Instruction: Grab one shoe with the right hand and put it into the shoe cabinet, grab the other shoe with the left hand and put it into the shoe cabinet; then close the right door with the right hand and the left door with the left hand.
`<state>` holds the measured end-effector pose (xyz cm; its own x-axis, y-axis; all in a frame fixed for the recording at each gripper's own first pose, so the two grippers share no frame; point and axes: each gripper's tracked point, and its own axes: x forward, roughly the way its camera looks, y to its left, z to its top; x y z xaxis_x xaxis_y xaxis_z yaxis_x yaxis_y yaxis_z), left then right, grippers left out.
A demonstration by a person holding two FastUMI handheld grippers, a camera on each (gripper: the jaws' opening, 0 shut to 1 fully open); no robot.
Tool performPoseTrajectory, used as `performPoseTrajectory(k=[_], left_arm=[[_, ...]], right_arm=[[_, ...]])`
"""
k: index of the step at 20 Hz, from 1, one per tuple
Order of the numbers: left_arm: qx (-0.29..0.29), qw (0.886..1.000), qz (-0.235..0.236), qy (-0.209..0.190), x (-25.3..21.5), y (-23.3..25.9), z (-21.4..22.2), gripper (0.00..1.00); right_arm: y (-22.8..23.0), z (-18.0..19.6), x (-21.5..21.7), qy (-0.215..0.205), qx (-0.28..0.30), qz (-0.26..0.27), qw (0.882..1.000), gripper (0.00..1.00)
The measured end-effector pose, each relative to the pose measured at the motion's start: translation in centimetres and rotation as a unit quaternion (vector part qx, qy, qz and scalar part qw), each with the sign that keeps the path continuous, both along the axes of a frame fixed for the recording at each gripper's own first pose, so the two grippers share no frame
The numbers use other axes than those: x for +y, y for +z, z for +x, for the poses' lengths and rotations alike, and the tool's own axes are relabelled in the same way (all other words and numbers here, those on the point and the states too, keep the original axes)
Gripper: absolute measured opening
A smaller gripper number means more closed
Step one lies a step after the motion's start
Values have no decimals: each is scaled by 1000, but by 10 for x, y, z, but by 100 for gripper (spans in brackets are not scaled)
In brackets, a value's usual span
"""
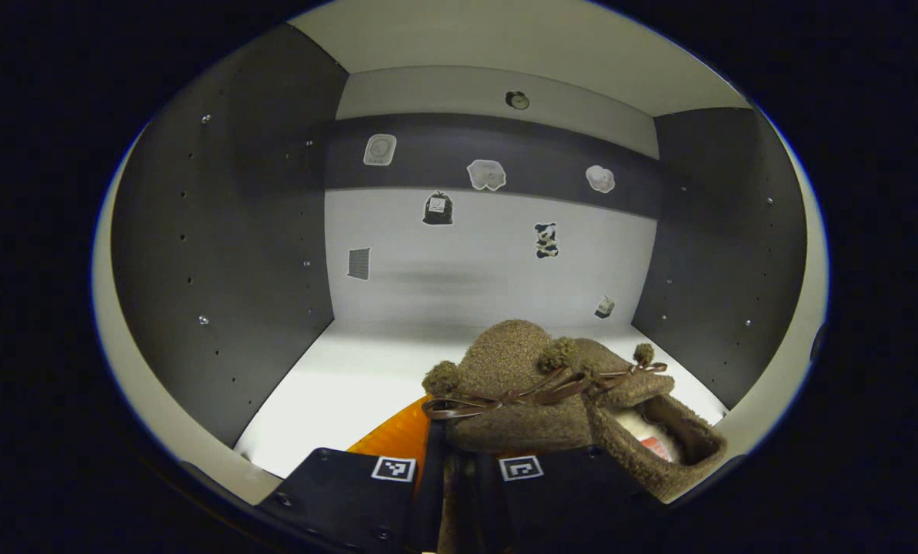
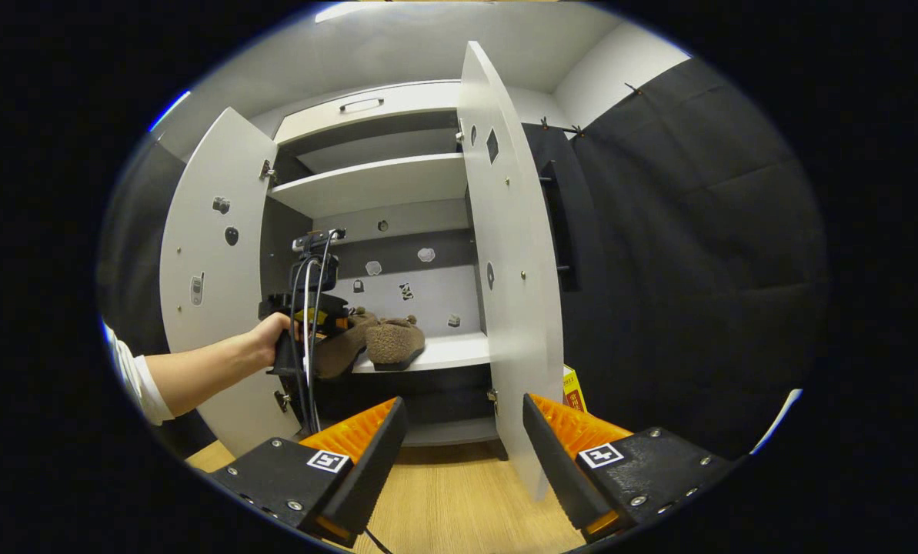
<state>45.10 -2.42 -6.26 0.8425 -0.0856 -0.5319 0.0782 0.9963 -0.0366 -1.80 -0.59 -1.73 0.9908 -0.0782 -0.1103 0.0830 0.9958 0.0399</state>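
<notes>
In the left gripper view the left tongs (image 1: 459,492) sit nearest, their fingers drawn close and pinching the heel end of a brown fuzzy slipper (image 1: 505,392). The grip at the rear lets the toe lead into the shoe cabinet (image 1: 220,254), and the slipper now lies over the white shelf (image 1: 328,385). I cannot tell whether its sole rests on the board or hangs just above it. Just beside it on the right is the other slipper (image 1: 643,415), its pale lining showing, so the pair ends up side by side and well inside the cabinet walls. Small stickers dot the back panel (image 1: 466,269) beyond. In the right gripper view the right tongs (image 2: 459,446) are spread wide and hold nothing, hanging back over the wooden floor (image 2: 459,508), probably waiting clear of the left arm. Farther off, a hand (image 2: 270,335) holds the left gripper at the shelf. The right door (image 2: 512,261) stands open edge-on, straight ahead of the free tongs and handy for pushing. The left door (image 2: 212,261) swings wide behind the arm, so it likely must wait until that arm is out.
</notes>
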Motion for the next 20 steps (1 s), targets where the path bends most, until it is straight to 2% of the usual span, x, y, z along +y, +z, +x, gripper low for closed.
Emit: performPoseTrajectory(k=[2, 4, 5, 6, 7, 8, 9, 12, 13, 14, 16, 18, 20], left_arm=[[2, 1000, 11, 3, 0, 0, 17, 26], [6, 1000, 28, 9, 4, -3, 27, 32], [10, 999, 36, 10, 6, -5, 28, 40], [12, 999, 38, 8, 6, -8, 30, 40], [14, 999, 32, 5, 4, -9, 29, 50], [16, 999, 28, 5, 4, -11, 27, 52], [19, 999, 27, 4, 5, -12, 25, 58], [21, 1000, 10, 8, 10, -14, 15, 81], [26, 1000, 3, 12, 11, -13, 8, 92], [24, 1000, -3, 11, 11, -11, 4, 96], [8, 1000, -17, 2, 8, 0, -5, 99], [-9, 1000, -23, -7, 6, 15, -20, 97], [-51, 998, -32, -18, 3, 41, -34, 98]], right_arm=[[-4, -1, -5, -1, 2, -1, 1000, 93], [-4, 1, -15, -7, 4, 1, 1000, 93], [-3, 2, -20, -11, 4, 5, 1000, 93], [-3, 4, -26, -15, 3, 8, 1000, 93], [-2, 6, -32, -18, 3, 10, 1000, 93], [-3, 6, -37, -20, 4, 12, 1000, 93], [-2, 8, -41, -21, 3, 13, 1000, 93], [0, 11, -47, -21, -1, 15, 1000, 92], [-1, 11, -48, -19, -1, 16, 1000, 92], [-2, 12, -48, -17, 0, 17, 1000, 92], [-4, 15, -46, -10, 1, 19, 1000, 92], [-5, 16, -44, -5, 2, 23, 1000, 93], [-4, 16, -42, -1, 0, 27, 1000, 93]])
